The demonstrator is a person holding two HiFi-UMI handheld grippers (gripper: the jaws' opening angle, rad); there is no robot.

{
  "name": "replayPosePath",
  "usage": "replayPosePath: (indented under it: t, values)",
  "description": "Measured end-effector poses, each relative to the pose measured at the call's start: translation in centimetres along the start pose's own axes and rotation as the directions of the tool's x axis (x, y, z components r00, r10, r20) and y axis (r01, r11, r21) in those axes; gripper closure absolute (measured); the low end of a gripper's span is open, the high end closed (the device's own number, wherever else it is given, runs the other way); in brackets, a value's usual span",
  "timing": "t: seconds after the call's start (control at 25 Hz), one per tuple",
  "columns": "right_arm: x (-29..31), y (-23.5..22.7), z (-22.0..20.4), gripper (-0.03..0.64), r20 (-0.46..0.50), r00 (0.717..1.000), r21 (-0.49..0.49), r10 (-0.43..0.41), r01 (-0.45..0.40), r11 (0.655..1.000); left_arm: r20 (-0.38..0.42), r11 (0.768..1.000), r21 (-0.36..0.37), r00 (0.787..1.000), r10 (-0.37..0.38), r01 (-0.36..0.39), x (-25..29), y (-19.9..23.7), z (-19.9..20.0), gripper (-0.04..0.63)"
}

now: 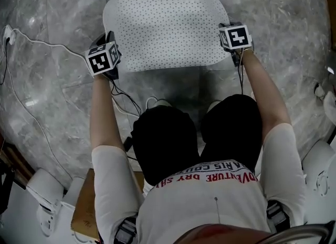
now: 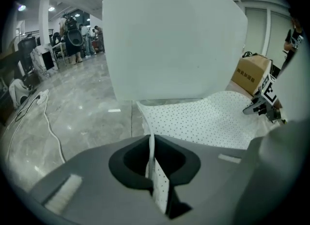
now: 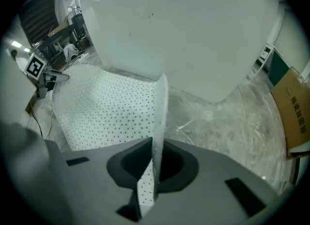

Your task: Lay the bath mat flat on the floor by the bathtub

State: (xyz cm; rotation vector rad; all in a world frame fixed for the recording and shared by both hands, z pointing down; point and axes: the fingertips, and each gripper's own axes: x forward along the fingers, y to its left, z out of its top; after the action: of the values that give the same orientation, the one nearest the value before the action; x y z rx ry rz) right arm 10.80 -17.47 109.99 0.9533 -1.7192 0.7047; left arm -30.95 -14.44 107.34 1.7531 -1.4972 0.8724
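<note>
White mat: bath mat [image 1: 165, 28], pale and thin, covered all over in small dark dots, with rounded far corners
Mat position: spread on the grey marbled floor [image 1: 52, 80] right in front of the white bathtub [image 2: 174, 40], far edge at the foot of the tub; most of it lies flat, while the near edge is lifted at both corners
Left gripper [image 2: 154, 171]: clenched on the mat's near left corner, a thin dotted fold standing upright between the jaws
Right gripper [image 3: 154, 171]: clenched on the near right corner, the sheet rising edge-on out of the jaws
Person: crouched behind the mat in dark trousers, arms stretched forward to either corner
Shirt print: red lettering across the white shirt [image 1: 210, 195], seen upside down; "VENTURE" and "DRY" can be read, the rest is cut off
Marker cubes: black-and-white square patterns, no words
Cardboard box [image 2: 250, 74]: brown, beyond the mat beside the tub, with dark print too small to read
Cable [image 1: 31, 43]: white, trailing over the floor to the left
</note>
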Motion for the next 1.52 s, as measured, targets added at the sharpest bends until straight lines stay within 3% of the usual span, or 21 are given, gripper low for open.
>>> replayPosePath:
  t: [0.12, 0.16, 0.2, 0.24, 0.36, 0.56, 0.68, 0.88, 0.92, 0.96, 1.0, 1.08, 1.2, 1.52]
  values:
    - [0.2, -0.3, -0.6, 0.578, 0.006, 1.0, -0.011, 0.002, -0.002, 1.0, -0.015, 0.999, -0.04, 1.0, -0.01, 0.009, 0.6, 0.5, -0.6, 0.564]
    - [0.3, -0.1, -0.6, 0.519, 0.013, 1.0, -0.017, 0.011, -0.011, 1.0, -0.013, 0.998, -0.055, 1.0, -0.017, 0.017, 0.7, 0.6, -0.8, 0.483]
    - [0.5, 0.1, -0.8, 0.436, 0.017, 1.0, -0.018, 0.019, -0.019, 1.0, -0.008, 0.997, -0.076, 1.0, -0.021, 0.02, 0.8, 0.8, -1.1, 0.351]
    - [0.7, 0.1, -1.0, 0.381, 0.016, 1.0, -0.013, 0.021, -0.02, 1.0, -0.002, 0.995, -0.098, 1.0, -0.014, 0.014, 0.9, 1.0, -1.3, 0.284]
    - [1.0, -0.7, -1.6, 0.322, 0.004, 1.0, -0.006, -0.031, 0.031, 0.999, 0.037, 0.992, -0.118, 0.998, 0.043, -0.038, 0.9, 2.1, -1.8, 0.185]
    - [0.1, -2.8, -1.3, 0.304, 0.029, 0.993, 0.003, -0.116, 0.116, 0.993, 0.109, 0.993, -0.074, 0.989, 0.099, -0.092, 0.1, 2.6, -1.2, 0.114]
    - [-0.6, -3.0, -0.5, 0.299, 0.052, 0.988, -0.012, -0.147, 0.148, 0.989, 0.109, 0.994, -0.078, 0.991, 0.081, -0.073, -0.4, 1.9, -0.6, 0.114]
    - [-2.3, -0.7, 3.0, 0.301, 0.156, 0.983, -0.06, -0.093, 0.103, 0.993, 0.122, 0.997, -0.067, 0.992, -0.035, 0.044, -1.7, -1.2, 1.2, 0.132]
    - [-2.7, 0.0, 3.6, 0.302, 0.176, 0.982, -0.06, -0.072, 0.084, 0.995, 0.126, 0.997, -0.064, 0.991, -0.044, 0.052, -2.1, -1.6, 1.4, 0.183]
    - [-3.2, 0.7, 4.0, 0.326, 0.188, 0.981, -0.062, -0.053, 0.066, 0.996, 0.13, 0.997, -0.062, 0.991, -0.039, 0.047, -2.5, -1.8, 1.6, 0.292]
    - [-3.6, 1.2, 4.4, 0.386, 0.197, 0.98, -0.064, -0.04, 0.053, 0.997, 0.137, 0.998, -0.057, 0.99, -0.031, 0.039, -2.9, -2.0, 1.9, 0.379]
    - [-4.7, 1.8, 5.1, 0.493, 0.216, 0.976, -0.066, -0.032, 0.047, 0.997, 0.154, 0.998, -0.044, 0.988, -0.026, 0.034, -3.7, -2.6, 2.5, 0.482]
    - [-6.2, 2.4, 6.4, 0.598, 0.265, 0.964, -0.063, -0.012, 0.03, 0.998, 0.168, 0.999, -0.022, 0.986, -0.022, 0.026, -4.8, -3.4, 3.4, 0.572]
    - [-13.0, 4.0, 10.4, 0.607, 0.416, 0.907, -0.085, 0.064, -0.031, 0.996, 0.25, 0.997, 0.014, 0.965, -0.078, 0.077, -10.2, -6.9, 8.1, 0.583]
